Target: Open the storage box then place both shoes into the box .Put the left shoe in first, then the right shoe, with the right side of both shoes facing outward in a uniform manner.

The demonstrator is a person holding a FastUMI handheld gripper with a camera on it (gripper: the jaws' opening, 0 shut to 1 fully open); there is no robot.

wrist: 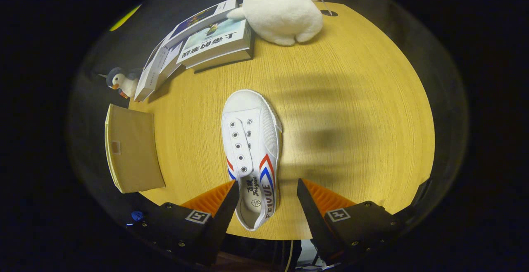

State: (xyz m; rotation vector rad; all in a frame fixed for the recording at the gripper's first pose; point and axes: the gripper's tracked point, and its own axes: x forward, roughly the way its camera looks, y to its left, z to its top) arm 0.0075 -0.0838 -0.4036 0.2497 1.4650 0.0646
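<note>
Shoe (252,156), white with red and blue stripes, lies on the wooden table (351,110), toe toward twelve o'clock, its heel between the gripper (268,191) fingers, which are spread apart and pinch nothing. A tan box (132,148) sits at nine o'clock, books (206,42) at eleven, a white plush (281,11) at twelve.

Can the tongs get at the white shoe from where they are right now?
Probably yes. The tongs stand open, and the white shoe's heel already lies between the fingers, nearer one of them. Nothing on the table sits between them and the shoe.
</note>
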